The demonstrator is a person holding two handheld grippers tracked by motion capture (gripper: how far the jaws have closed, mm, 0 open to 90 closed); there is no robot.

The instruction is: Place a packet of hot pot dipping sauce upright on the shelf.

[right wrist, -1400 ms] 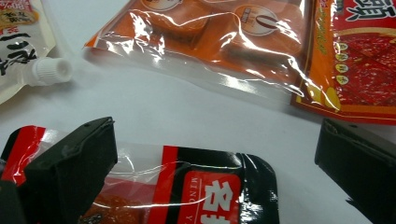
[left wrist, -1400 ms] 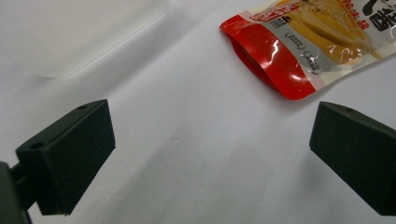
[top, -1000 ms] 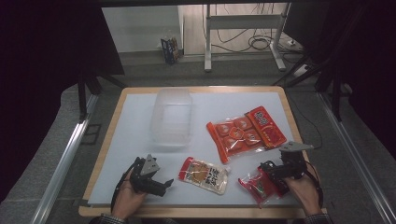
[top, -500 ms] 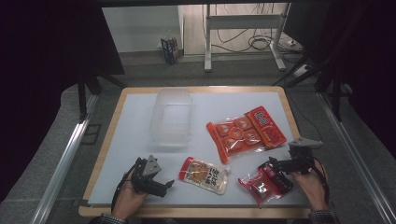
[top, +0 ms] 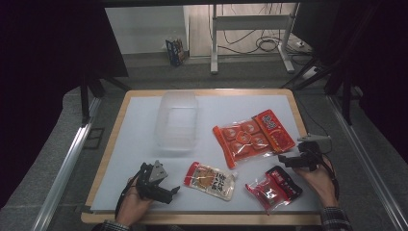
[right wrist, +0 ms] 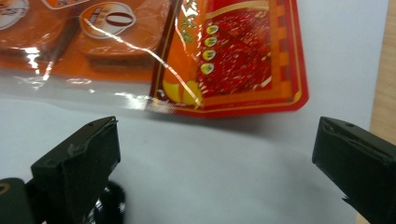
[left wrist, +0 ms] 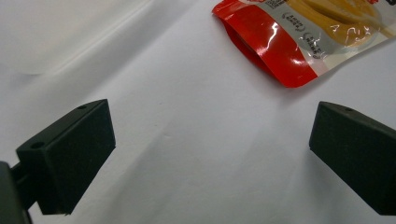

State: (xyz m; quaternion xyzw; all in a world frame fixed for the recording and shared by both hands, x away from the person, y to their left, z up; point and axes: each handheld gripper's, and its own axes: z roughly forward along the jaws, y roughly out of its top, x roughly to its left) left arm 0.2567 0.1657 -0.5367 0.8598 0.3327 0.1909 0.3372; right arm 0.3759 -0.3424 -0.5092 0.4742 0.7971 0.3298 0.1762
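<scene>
The right hand-held gripper (top: pixel 288 160) hovers with its jaws spread wide and empty, just short of the near edge of the large orange snack pack (top: pixel 253 136), which lies flat on the tabletop (top: pixel 134 144) right of the clear plastic container (top: pixel 177 120). This looks like the approach before a pick. Next, the jaws likely need to drop low and close over the pack's thin edge. The left hand-held gripper (top: pixel 166 191) rests wide open near the front edge, pointing at the red-and-white pouch (top: pixel 209 179); a dark red packet (top: pixel 273 187) lies by the right hand
</scene>
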